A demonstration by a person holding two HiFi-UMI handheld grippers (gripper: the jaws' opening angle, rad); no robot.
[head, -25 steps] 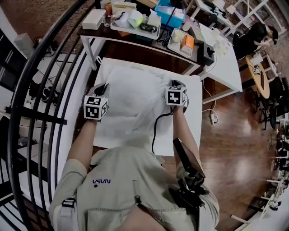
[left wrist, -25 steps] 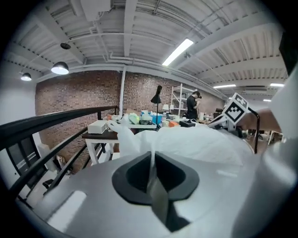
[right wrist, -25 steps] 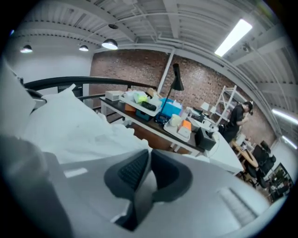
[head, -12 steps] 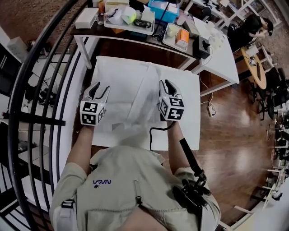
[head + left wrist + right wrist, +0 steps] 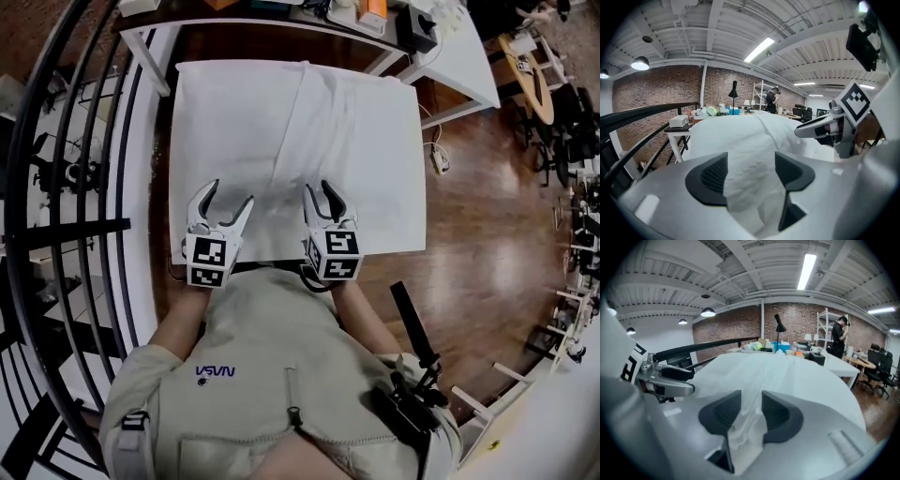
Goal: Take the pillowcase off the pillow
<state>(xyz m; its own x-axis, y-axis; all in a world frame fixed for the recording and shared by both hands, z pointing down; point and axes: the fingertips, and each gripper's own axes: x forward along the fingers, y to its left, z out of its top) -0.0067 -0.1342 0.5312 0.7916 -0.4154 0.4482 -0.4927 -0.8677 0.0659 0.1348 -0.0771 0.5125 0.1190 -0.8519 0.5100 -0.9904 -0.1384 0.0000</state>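
The white pillowcase (image 5: 281, 122) lies spread over the white table (image 5: 398, 187), with a long fold running from the far edge toward me. I cannot tell the pillow apart from its case. Both grippers hover side by side over the fabric's near edge. My left gripper (image 5: 221, 199) has just been opening; its jaws stand wide, with loose cloth (image 5: 740, 140) between them and no pad pressing. The jaws of my right gripper (image 5: 323, 194) have also just been opening and stand narrower. A bunched strip of cloth (image 5: 747, 427) lies loose in their gap.
A black railing (image 5: 56, 187) curves along the left. Behind the white table stands a cluttered table (image 5: 375, 14), and a white desk (image 5: 459, 56) sits at the back right. Wooden floor (image 5: 469, 234) lies to the right. A person (image 5: 840, 336) stands far off.
Both grippers have come back from the middle of the pillow to the table's near edge. Their jaws, shut a second ago, now stand apart. The raised fabric now lies flatter.
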